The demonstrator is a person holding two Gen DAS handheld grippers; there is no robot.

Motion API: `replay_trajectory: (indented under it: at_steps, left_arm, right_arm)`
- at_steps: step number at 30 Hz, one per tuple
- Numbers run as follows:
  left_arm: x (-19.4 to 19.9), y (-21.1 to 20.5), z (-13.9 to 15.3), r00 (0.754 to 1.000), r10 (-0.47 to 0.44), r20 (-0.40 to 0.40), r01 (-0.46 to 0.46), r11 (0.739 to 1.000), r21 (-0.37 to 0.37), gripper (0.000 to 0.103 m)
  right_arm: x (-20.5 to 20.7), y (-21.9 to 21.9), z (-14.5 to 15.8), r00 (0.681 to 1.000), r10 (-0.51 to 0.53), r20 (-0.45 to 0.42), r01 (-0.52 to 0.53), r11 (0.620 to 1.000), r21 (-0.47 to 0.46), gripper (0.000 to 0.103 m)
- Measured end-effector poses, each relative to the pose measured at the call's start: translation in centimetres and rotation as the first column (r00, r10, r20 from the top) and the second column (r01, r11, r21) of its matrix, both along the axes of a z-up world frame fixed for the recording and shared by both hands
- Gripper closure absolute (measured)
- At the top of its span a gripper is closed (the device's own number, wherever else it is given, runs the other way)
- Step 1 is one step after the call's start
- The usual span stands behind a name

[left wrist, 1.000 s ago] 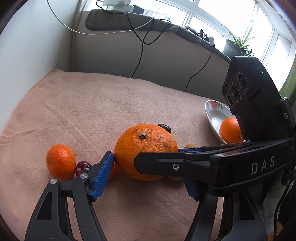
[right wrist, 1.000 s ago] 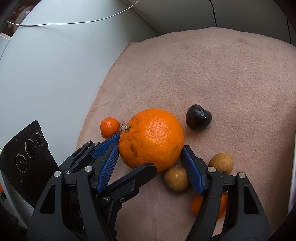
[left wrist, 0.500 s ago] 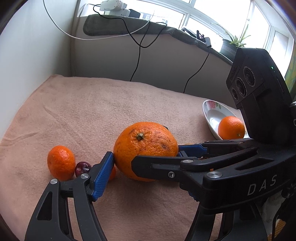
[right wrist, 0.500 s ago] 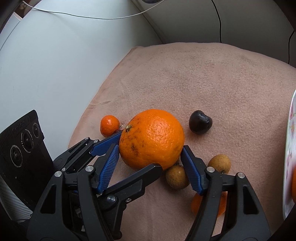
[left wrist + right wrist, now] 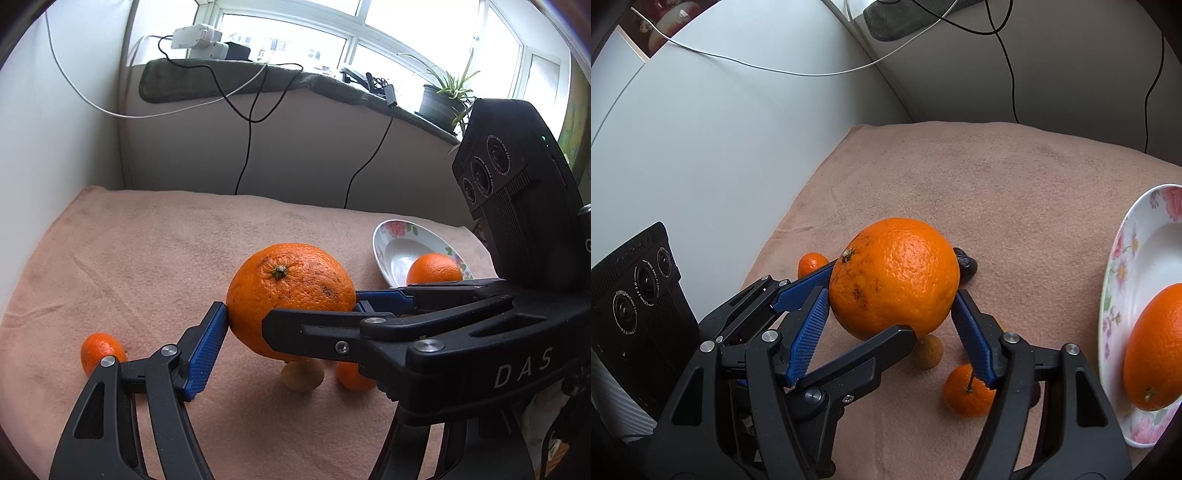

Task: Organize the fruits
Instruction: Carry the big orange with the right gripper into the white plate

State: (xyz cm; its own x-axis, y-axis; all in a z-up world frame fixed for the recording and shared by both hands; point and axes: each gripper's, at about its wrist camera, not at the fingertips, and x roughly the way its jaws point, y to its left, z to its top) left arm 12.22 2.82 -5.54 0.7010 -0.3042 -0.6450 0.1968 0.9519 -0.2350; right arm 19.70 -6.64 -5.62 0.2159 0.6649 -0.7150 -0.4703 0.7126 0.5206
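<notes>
Two hand-held grippers meet on one big orange point(image 5: 291, 295): the left hand-held gripper point(image 5: 291, 325) has a blue pad point(image 5: 207, 347) pressed against one side of it, and the right hand-held gripper point(image 5: 890, 306) clamps it from the other direction, its ribbed blue pads point(image 5: 809, 332) flat against the peel. The fruit hangs above the pink cloth-covered surface point(image 5: 147, 251), stem end up, with both tools closed on it (the left one's far finger is hidden behind the right tool, so only one contact is plain to see).

Below the lifted orange lie the small fruits: a tan round fruit point(image 5: 929, 350) and a small mandarin point(image 5: 967, 391) toward the near edge, a dark wrinkled fruit point(image 5: 966, 264) just behind, and another small mandarin point(image 5: 99, 350) nearer the surface's left edge, by the white wall.

At the right edge of the surface sits a white floral dish point(image 5: 1123, 258), tilted, with a second orange point(image 5: 1156, 347) resting inside it. Black and white cables point(image 5: 247, 114) trail down from the windowsill behind, where a potted plant point(image 5: 443, 99) stands.
</notes>
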Motion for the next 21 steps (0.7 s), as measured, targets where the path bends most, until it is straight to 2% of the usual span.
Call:
replay_trajectory:
  at_steps: [21]
  left_arm:
    - [3.1, -8.3, 2.9, 0.989, -0.131, 0.072, 0.131, 0.991, 0.007, 0.033]
  right_arm:
    - [-0.5, -11.2, 3.7, 0.986, -0.16, 0.055, 0.158, 0.987, 0.041, 0.032]
